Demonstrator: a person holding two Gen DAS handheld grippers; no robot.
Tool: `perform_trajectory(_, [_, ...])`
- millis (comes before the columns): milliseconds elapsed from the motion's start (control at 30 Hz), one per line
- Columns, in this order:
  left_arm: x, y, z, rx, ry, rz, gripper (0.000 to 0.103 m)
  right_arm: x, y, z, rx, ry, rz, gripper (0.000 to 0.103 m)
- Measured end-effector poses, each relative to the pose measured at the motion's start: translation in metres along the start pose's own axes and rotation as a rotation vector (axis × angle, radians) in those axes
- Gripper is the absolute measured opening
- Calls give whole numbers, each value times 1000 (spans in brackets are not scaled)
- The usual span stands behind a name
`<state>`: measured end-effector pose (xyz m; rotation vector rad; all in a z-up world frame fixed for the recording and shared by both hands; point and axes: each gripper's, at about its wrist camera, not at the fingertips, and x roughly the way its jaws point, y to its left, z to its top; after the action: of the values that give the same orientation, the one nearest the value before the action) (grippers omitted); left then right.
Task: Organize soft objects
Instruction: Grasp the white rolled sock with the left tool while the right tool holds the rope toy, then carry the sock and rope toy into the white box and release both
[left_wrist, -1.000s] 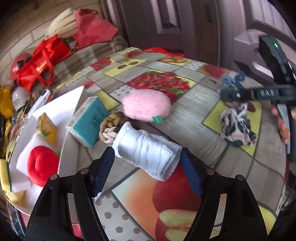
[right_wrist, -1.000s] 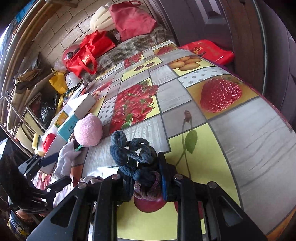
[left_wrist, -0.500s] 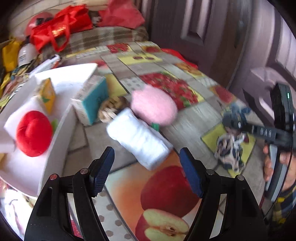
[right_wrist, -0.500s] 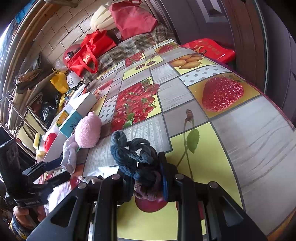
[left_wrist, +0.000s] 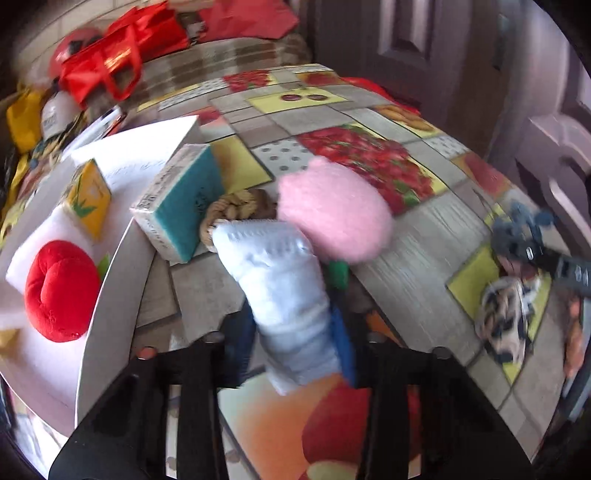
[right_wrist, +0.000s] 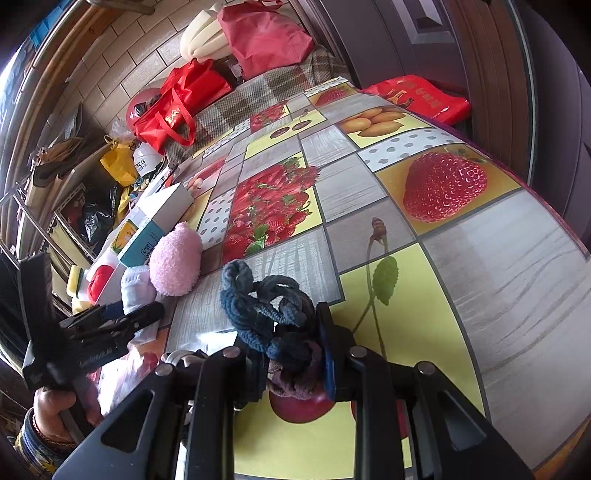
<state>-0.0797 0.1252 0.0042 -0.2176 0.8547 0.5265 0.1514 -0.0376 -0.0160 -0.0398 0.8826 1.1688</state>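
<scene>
At the far left of the left wrist view a white tray was seen, with a red plush apple and a small yellow carton lying in it; the carton's print was too blurred to be read. A teal-faced box was propped against the tray's edge, its label illegible, and a tan rope knot lay just beside it. The white rolled sock was clamped in the closed left gripper, near the pink plush pad. A patterned fabric bundle lay further right on the fruit-printed tablecloth. In the right wrist view, the right gripper was closed on a dark blue knitted cord. White characters on a red bag could not be made out.
</scene>
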Motion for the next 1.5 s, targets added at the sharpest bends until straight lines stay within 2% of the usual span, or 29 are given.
perform_trajectory(100, [-9,2,-10,40,-12,-24,32,0,0,0,1,-1,0,23])
perform_trajectory(233, [-22,13,-14,-3,-65,-72,31,-1,-1,-1,10,-12,-5,21])
perform_trajectory(267, [-26,15,-15,-8,-88,-59,31,-2,-2,-1,14,-16,-3,21])
perform_trajectory(333, [-38,15,-18,-2,-140,-59,31,-10,-2,-2,14,-58,-4,21])
perform_trajectory(467, [-60,15,-24,34,-253,-13,31,-32,16,-6,-36,-179,-1,21])
perform_trajectory(600, [-70,20,-30,56,-306,46,31,-49,60,-14,-127,-323,42,23])
perform_trajectory(667, [-73,30,-32,40,-319,73,31,-47,75,-15,-146,-357,46,23])
perform_trajectory(800, [-76,49,-37,18,-339,142,31,-32,98,-16,-141,-351,78,23])
perform_trajectory(900, [-77,63,-39,-20,-346,167,31,-31,116,-17,-189,-390,65,23])
perform_trajectory(1067, [-74,84,-40,-118,-329,140,31,-24,136,-18,-254,-404,63,23])
perform_trajectory(1233, [-79,84,-41,-80,-371,202,31,-15,155,-20,-306,-409,60,23])
perform_trajectory(1433, [-76,109,-39,-69,-385,321,31,-1,175,-22,-365,-375,66,23])
perform_trajectory(1500, [-76,123,-40,-94,-391,343,31,4,182,-22,-387,-359,68,23])
